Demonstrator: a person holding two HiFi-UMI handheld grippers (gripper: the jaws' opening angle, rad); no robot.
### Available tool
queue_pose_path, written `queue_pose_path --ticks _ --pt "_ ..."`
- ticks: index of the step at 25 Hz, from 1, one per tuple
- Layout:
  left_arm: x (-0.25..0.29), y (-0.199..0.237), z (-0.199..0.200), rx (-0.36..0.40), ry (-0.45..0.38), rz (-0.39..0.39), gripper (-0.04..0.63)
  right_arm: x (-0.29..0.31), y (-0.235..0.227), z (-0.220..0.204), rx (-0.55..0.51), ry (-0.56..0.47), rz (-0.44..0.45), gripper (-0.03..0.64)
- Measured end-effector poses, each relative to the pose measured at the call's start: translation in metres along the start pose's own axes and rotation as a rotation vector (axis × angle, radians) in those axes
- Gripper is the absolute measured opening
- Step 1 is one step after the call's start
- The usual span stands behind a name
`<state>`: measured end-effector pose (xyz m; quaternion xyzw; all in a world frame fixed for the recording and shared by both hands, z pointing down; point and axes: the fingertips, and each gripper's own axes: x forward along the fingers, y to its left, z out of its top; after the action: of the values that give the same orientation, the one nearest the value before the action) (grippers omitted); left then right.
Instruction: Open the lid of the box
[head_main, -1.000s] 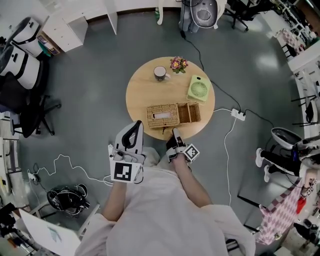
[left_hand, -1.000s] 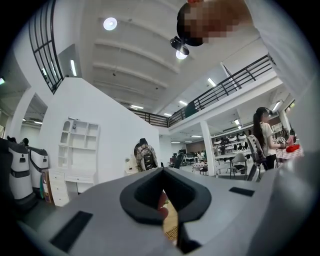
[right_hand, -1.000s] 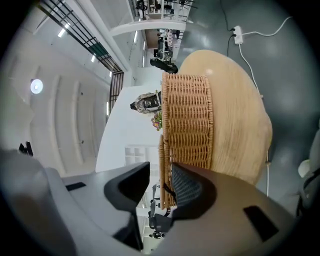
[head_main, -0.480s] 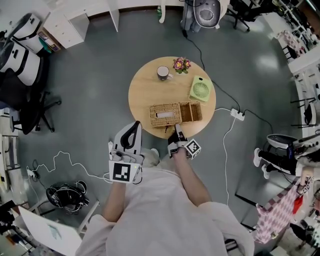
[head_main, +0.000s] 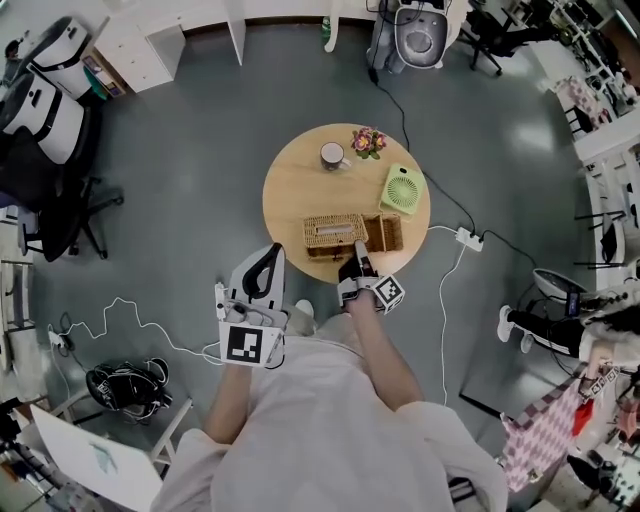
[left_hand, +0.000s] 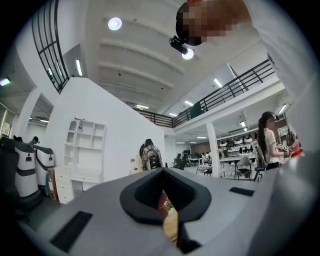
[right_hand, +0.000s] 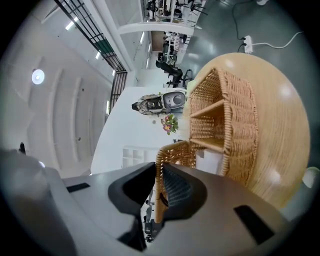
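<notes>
Closing just now, R hand-held gripper (right_hand: 159, 186) pinches lid (right_hand: 176, 152) rim; box (head_main: 388, 233) long axis left-right, head view.

One table (head_main: 295, 190), one wicker box (head_main: 330, 233), one mug (head_main: 332, 155), one fan (head_main: 401, 188), one flower pot (head_main: 367, 141), two tongs (head_main: 268, 252) (head_main: 359, 252).

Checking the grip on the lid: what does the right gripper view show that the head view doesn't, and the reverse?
Only the right gripper view: the lid's rim between the right gripper's jaws, which have just been closing on it. Only the head view: the mug and green fan. Both: the wicker box, flowers and round table.
</notes>
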<state>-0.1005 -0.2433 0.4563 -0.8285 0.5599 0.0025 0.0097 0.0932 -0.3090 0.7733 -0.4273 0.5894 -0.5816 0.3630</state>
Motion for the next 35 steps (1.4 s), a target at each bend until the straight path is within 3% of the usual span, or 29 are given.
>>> queue_pose_path --ticks 8,16,29,35 --pt "0.010 0.015 0.017 -0.017 0.000 0.027 -0.005 0.052 0.042 0.013 -0.033 0.013 0.095 0.052" --pt "0.011 0.028 0.017 0.006 -0.010 0.065 -0.005 0.105 0.053 0.021 -0.023 0.014 0.113 0.052" --pt "0.013 0.024 0.019 -0.008 0.002 0.025 -0.005 0.082 0.066 0.017 0.011 -0.019 0.109 0.041" --pt "0.007 0.023 0.022 -0.026 -0.004 0.006 -0.005 0.059 0.112 0.008 -0.149 0.011 0.137 0.003"
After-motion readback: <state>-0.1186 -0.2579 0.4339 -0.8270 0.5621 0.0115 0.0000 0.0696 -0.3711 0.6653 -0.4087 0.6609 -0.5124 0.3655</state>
